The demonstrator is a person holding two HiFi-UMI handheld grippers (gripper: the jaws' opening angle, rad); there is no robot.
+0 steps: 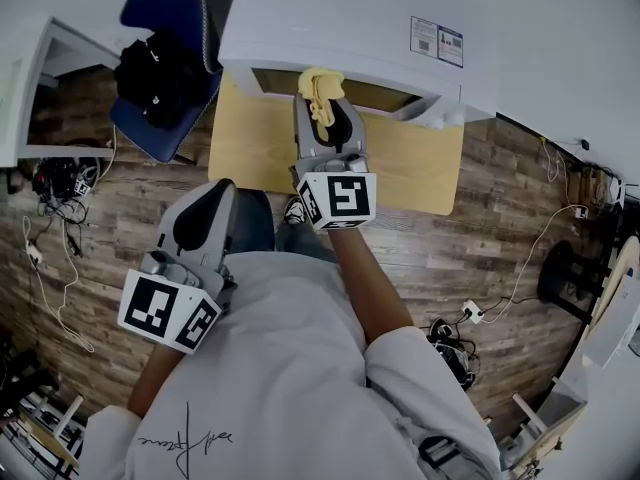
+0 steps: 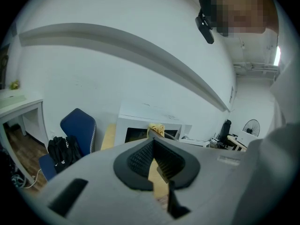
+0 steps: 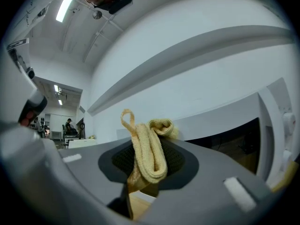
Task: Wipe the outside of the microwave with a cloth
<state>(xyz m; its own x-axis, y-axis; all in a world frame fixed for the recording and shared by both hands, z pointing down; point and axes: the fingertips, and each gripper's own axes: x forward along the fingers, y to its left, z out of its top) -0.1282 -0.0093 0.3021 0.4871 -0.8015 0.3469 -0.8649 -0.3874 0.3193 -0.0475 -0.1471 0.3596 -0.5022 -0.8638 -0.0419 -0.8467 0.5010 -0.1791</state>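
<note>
Your right gripper [image 1: 322, 106] pinches the yellow cloth [image 1: 320, 88] at the microwave [image 1: 330, 18]; press it flat. Your left gripper [image 1: 214, 196] sits closed, empty.

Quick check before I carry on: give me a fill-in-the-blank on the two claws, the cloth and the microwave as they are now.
1. The right claw is shut on a ____ cloth.
2. The left claw is shut and holds ____.
3. The microwave stands on a ____ table.
4. A black bag lies on the ____ chair.

Missing words: yellow; nothing; wooden; blue.
</note>
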